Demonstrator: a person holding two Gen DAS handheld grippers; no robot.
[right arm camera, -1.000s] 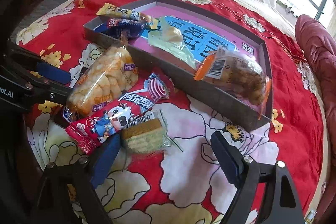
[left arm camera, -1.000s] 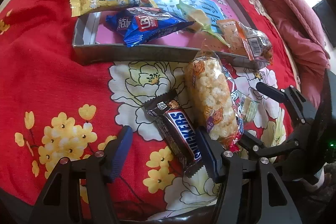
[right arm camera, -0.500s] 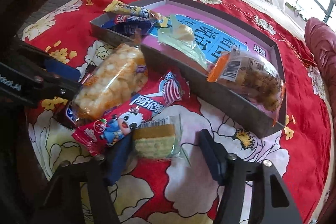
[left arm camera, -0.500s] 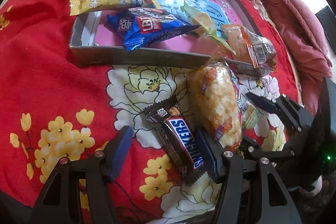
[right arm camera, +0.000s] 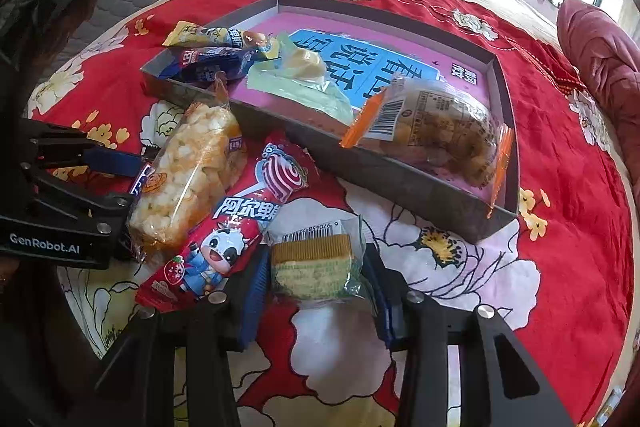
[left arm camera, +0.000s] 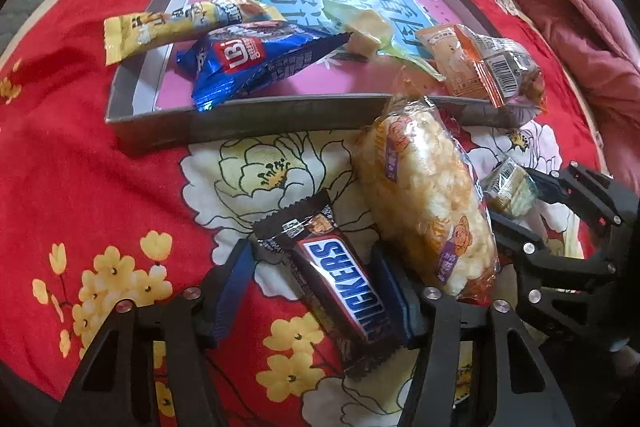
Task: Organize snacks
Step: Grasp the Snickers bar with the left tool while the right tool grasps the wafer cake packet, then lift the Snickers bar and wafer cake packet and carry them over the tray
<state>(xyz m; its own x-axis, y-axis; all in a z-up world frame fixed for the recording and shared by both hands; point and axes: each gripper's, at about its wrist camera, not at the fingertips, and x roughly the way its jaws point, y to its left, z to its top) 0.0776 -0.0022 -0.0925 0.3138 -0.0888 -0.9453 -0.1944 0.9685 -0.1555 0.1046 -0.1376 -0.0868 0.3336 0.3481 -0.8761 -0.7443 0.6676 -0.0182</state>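
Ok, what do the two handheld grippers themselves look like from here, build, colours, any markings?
Both are the same build: black skeletal linkage arms with silver rivets at the joints, ending in two fingers faced with blue ribbed pads. The left gripper carries white "GenRobot.AI" lettering on its side, seen from the right wrist view. The right gripper shows a small green light in the left wrist view. No cables, hands or sleeves are visible.

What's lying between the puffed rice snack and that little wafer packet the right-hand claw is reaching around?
A red strawberry candy pack with a cartoon cow lies between the puffed rice snack and the wafer packet, seen in the right wrist view.
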